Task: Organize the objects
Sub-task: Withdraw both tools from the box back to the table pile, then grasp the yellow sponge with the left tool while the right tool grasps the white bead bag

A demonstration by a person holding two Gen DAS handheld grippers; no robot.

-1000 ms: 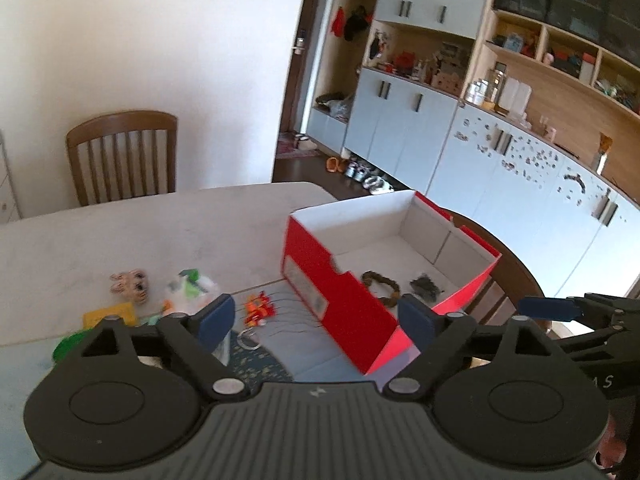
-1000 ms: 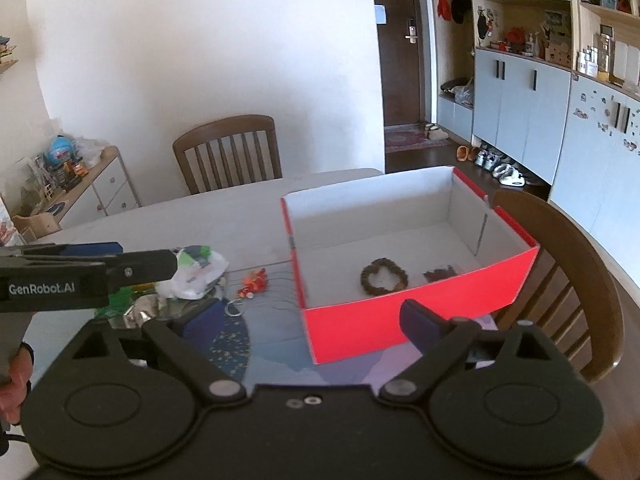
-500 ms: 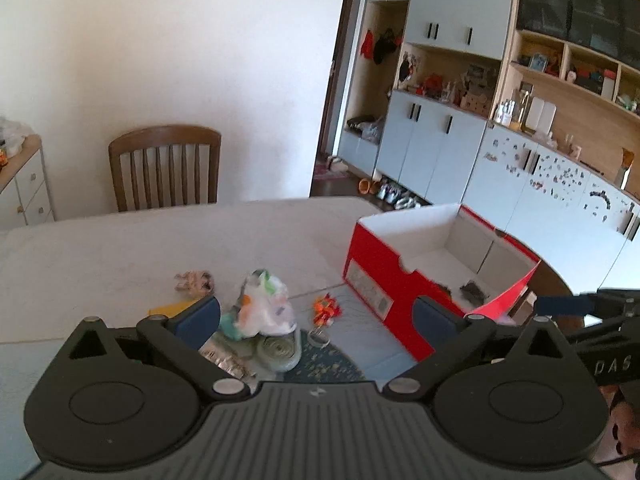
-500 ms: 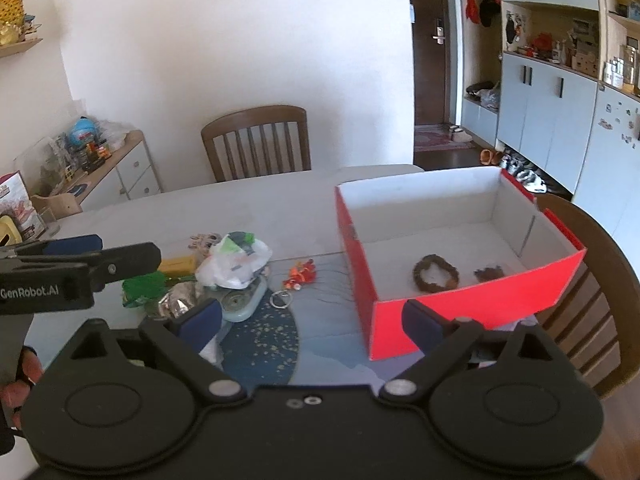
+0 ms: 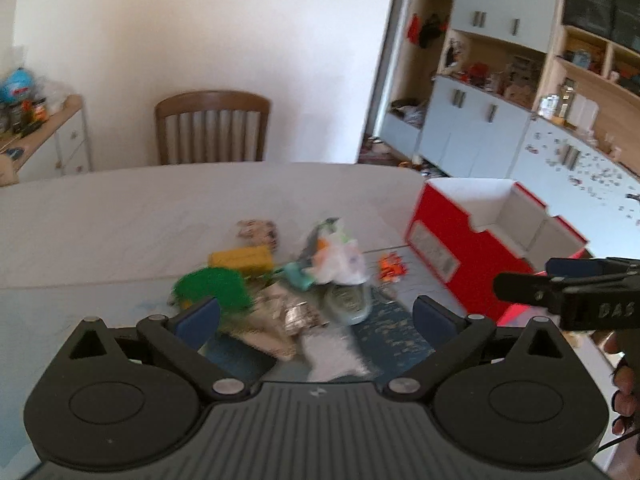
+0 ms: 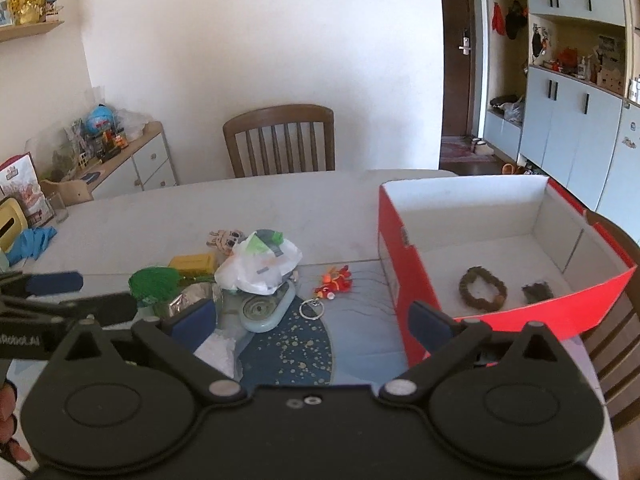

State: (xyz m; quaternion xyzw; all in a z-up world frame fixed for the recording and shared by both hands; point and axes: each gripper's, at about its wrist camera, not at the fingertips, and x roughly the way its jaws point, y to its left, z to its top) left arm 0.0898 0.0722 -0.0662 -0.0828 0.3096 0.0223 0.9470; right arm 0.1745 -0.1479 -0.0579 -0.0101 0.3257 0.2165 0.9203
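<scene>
Hovering with both sets of jaws spread wide and holding nothing, the left gripper [image 5: 316,314] is facing the cluttered pile of small objects [image 6: 240,276] — nearer it than the right gripper [image 6: 310,320], the red cardboard box [image 6: 496,248] lying rightward.

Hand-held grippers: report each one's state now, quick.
Left hand-held gripper: open, holding nothing.
Right hand-held gripper: open, holding nothing.
</scene>
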